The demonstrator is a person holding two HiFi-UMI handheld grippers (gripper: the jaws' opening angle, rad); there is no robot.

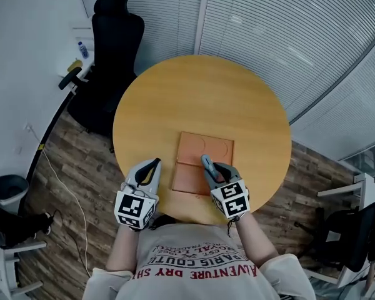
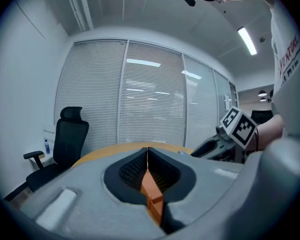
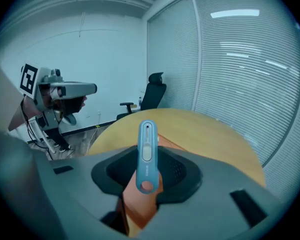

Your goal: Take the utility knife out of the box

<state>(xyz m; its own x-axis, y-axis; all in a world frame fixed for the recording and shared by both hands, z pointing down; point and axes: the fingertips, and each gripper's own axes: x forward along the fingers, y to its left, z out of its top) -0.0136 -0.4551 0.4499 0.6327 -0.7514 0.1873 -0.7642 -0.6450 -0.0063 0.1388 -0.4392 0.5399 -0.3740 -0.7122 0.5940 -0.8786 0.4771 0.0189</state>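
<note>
An orange box (image 1: 194, 179) lies opened flat on the round wooden table (image 1: 200, 92), near its front edge. My right gripper (image 1: 207, 165) hangs just above the box, shut on a slim blue-grey utility knife (image 3: 146, 154). The knife sticks up from between the jaws and is clear of the box (image 3: 171, 143). My left gripper (image 1: 154, 164) hovers over the table's front left edge, beside the box and apart from it. Its jaws (image 2: 148, 153) meet with nothing between them.
A black office chair (image 1: 112, 36) stands beyond the table at the far left, next to a white desk edge. Window blinds (image 1: 287, 24) run along the back. Wood flooring with a cable (image 1: 62, 180) lies to the left.
</note>
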